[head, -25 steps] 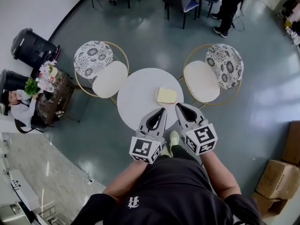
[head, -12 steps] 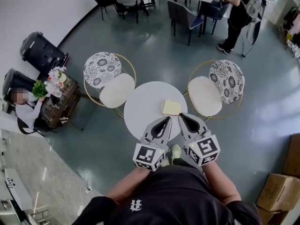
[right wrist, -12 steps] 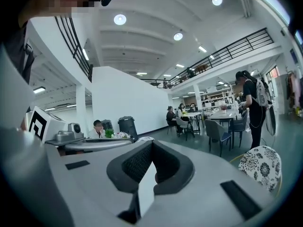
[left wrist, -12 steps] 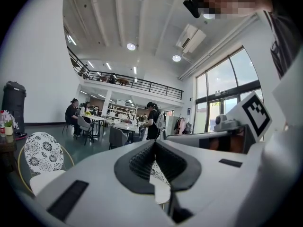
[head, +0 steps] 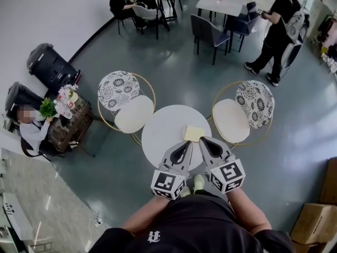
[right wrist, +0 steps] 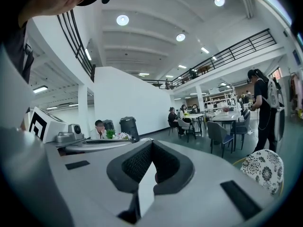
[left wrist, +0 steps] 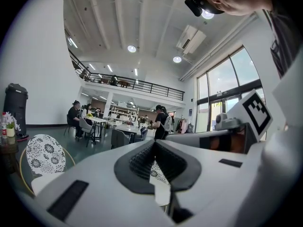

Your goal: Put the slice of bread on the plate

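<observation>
Just now the slice of bread (head: 194, 133) lies flat on the round white table (head: 163, 136). It is on the table's right half, close to the rim that faces the right chair (head: 243, 111). A left chair (head: 126, 101) with the same patterned back and cream seat stands at the table's far left side.

Both grippers are held side by side over the table's near edge, pointing across it. The left gripper (head: 186, 143) has its jaws pressed together with nothing between them, its tip over bare tabletop just beside the bread. The right gripper (head: 202, 139) is likewise closed and empty. From the head view its tip overlaps the bread's near edge, but whether it touches the bread cannot be told. Each gripper's own view looks level out over the room rather than down at the table.

Left of the table, well apart from it, are a small stand with flowers (head: 66, 109), a seated person (head: 32, 133) and two black bins (head: 50, 65). Beyond the table a standing person (head: 276, 33) waits near further tables.
</observation>
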Motion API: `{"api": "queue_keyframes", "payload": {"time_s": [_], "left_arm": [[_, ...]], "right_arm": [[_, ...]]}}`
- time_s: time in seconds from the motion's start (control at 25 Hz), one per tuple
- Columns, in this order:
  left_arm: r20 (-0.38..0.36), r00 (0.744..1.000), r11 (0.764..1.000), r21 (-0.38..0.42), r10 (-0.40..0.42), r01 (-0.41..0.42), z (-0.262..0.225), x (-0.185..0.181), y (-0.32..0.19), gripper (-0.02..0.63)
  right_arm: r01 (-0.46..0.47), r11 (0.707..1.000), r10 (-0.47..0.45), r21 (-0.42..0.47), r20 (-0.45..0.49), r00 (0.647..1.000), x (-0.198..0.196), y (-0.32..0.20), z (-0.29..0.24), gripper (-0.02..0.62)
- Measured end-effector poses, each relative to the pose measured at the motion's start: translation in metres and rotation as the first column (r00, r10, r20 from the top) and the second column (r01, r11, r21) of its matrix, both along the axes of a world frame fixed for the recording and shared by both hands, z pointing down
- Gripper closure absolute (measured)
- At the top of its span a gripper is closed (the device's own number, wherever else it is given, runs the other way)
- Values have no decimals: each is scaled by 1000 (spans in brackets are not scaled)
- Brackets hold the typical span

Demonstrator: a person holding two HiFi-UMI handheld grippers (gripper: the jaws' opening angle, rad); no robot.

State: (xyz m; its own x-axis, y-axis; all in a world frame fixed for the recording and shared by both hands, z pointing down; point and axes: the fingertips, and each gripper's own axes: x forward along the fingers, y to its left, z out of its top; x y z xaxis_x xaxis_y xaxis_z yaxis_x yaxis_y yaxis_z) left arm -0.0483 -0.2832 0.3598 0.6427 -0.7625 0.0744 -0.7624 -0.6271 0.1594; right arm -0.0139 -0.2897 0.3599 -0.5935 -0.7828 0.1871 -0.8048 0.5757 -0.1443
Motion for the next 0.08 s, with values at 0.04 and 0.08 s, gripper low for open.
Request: {"api": "queue_keyframes", "payload": {"time_s": [0.04, 0.08], "left_arm": [[-1, 1000, 1000, -1, -1, 1, 0, 0, 0, 598], [-2, 1000, 1000, -3, -3, 3, 1, 0, 1, 598]], "right_arm": [[1, 1000, -1, -1, 0, 1000, 0, 1, 0, 591], [2, 1000, -2, -3, 0, 1000, 0, 1, 1, 591]]}}
